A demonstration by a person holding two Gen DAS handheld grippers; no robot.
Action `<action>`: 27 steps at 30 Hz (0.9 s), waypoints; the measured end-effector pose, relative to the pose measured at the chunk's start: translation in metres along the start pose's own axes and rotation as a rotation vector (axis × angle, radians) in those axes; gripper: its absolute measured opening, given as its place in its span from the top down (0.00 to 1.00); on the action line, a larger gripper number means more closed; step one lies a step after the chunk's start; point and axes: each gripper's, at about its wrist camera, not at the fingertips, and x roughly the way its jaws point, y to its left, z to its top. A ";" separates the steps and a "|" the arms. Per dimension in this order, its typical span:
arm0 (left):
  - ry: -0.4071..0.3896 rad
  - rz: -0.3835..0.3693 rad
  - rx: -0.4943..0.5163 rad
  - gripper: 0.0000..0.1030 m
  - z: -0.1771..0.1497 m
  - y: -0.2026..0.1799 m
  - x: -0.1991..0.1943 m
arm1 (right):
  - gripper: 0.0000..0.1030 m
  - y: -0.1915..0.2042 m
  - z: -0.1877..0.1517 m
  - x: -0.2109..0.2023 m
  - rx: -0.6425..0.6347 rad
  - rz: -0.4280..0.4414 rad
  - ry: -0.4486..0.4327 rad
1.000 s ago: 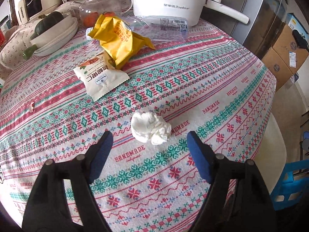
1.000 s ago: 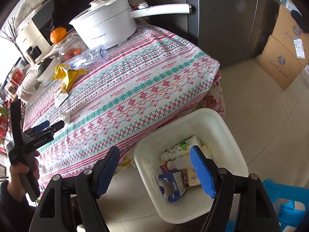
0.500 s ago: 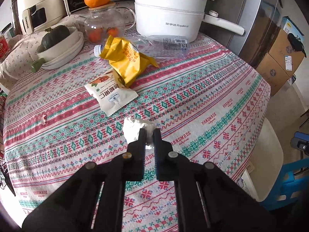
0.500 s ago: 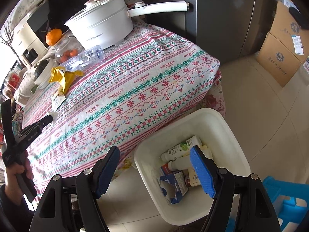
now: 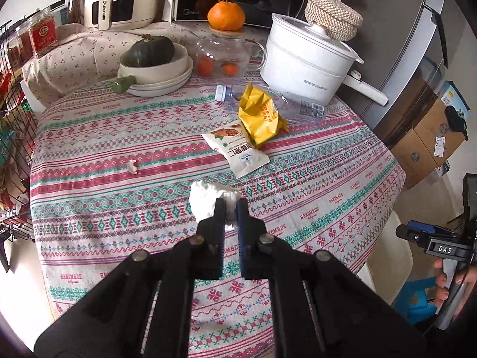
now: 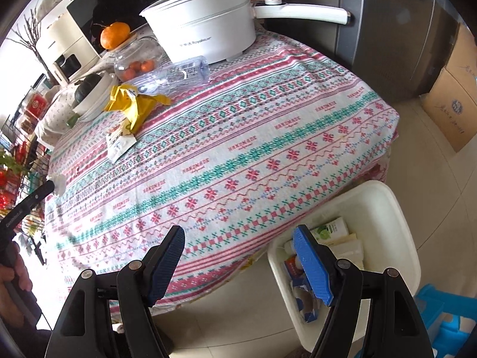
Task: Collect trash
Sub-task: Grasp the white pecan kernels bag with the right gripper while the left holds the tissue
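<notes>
My left gripper (image 5: 229, 205) is shut on a crumpled white tissue (image 5: 205, 198), held a little above the patterned tablecloth (image 5: 313, 185). Farther back on the cloth lie a white snack packet (image 5: 238, 152), a crumpled yellow wrapper (image 5: 259, 116) and an empty clear plastic bottle (image 5: 301, 109). A tiny white scrap (image 5: 132, 166) lies to the left. My right gripper (image 6: 238, 238) stands open with nothing between its fingers, over the table's near edge beside the white bin (image 6: 399, 208). In the right wrist view the left gripper (image 6: 44, 189) and the tissue (image 6: 58, 182) show at the far left.
The bin on the floor holds several cartons and bottles (image 6: 331, 232). At the back of the table stand a white electric pot (image 5: 307, 62), a glass jar with an orange on top (image 5: 222, 56) and bowls with a green squash (image 5: 155, 59). Cardboard boxes (image 6: 453, 107) and a blue stool (image 6: 447, 322) are on the floor.
My left gripper shut on the tissue and has risen with it away from the cloth. The right gripper shifted from over the bin toward the table's edge, still open.
</notes>
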 end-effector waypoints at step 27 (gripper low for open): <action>-0.070 0.006 -0.122 0.92 0.015 0.066 -0.034 | 0.27 0.221 0.107 0.177 -0.234 0.033 0.044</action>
